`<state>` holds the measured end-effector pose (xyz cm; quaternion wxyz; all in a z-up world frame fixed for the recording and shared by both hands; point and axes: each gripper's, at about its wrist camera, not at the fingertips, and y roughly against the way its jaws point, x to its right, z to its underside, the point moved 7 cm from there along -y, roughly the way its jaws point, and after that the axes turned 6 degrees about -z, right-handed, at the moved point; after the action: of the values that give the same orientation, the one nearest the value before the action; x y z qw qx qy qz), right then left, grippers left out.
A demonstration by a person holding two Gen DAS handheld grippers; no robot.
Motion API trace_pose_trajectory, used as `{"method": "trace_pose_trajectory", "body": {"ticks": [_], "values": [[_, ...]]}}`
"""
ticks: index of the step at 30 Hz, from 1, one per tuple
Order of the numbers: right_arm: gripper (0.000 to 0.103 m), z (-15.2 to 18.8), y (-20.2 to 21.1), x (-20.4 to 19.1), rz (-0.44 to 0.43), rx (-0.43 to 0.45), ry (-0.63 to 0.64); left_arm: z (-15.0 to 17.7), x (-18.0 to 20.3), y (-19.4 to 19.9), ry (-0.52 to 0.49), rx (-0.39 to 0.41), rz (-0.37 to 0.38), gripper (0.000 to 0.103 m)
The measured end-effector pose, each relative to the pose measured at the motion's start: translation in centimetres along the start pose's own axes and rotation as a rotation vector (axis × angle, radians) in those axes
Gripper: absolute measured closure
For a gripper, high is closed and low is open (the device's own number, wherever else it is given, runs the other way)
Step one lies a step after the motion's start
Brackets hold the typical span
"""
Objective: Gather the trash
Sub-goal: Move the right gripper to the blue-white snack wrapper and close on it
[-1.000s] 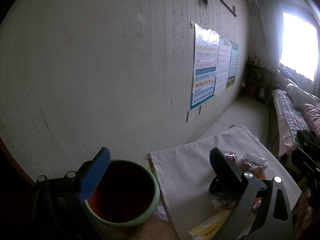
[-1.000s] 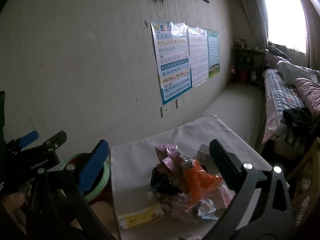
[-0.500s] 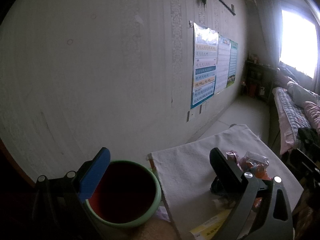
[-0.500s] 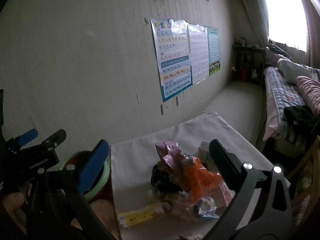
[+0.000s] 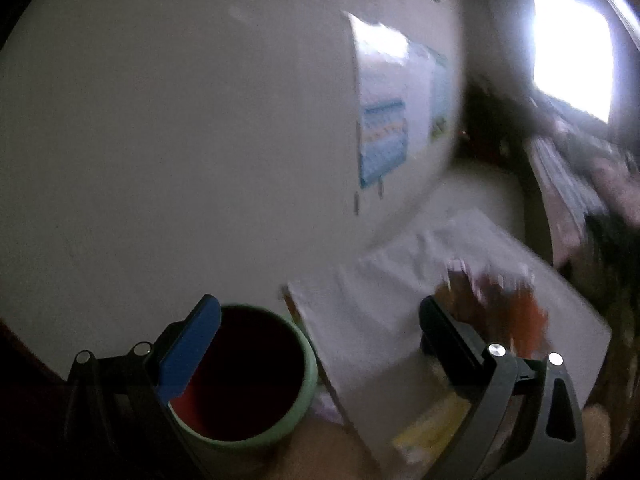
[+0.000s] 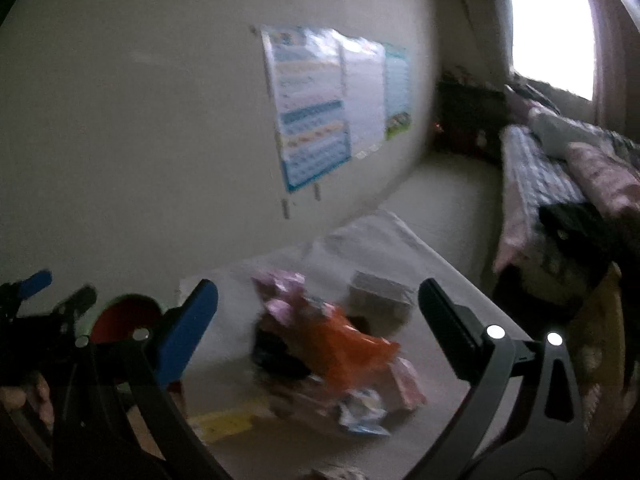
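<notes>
Both views motion-blurred, details soft. Left gripper fingers spread wide, nothing between them; it hangs above the gap between bin and table. Blue pad on its left finger overlaps the rim of the green bin, which sits near-left, dark red inside, just beside the left edge of the table. Table is covered in a whitish cloth and runs away toward the far right. Right gripper also wide open, holding nothing, hovering over the near part of the table with the trash pile showing between its fingers. The pile sits mid-table, well right of the bin: orange wrapper in the middle, pink wrapper at its far-left side, something black under them, pale blue-white scrap at the near side, a small grey box just beyond the orange one. Yellow strip lies flat on the cloth near the table's near-left corner, apart from the heap. In the right wrist view the left gripper's body is at far left, in front of the bin, with a bit of the person's hand below it. Posters hang on the wall behind; bed and bright window at far right.
</notes>
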<state>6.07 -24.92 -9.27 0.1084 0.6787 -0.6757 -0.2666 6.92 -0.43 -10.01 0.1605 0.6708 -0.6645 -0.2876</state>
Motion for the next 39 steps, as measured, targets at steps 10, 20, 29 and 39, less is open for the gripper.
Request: {"method": "trace_pose_trajectory", "body": {"ticks": [10,20,29,39], "values": [[0.004,9.1,-3.0,5.1,0.038,-0.265,-0.036,8.3,8.1,-4.3,-0.258,-0.214,0.281,0.018],[0.007,13.4,-5.8,5.6,-0.073,-0.383,-0.125,10.1,10.9,-5.1,-0.241,-0.307,0.363,0.038],[0.064,15.2,-8.9,5.4,-0.145,-0.48,-0.186,10.5,11.9,-4.7,-0.292,-0.321,0.38,0.036],[0.066,13.3,-5.7,5.0,-0.2,-0.396,-0.207,12.9,13.3,-5.7,-0.366,-0.385,0.404,0.036]]}}
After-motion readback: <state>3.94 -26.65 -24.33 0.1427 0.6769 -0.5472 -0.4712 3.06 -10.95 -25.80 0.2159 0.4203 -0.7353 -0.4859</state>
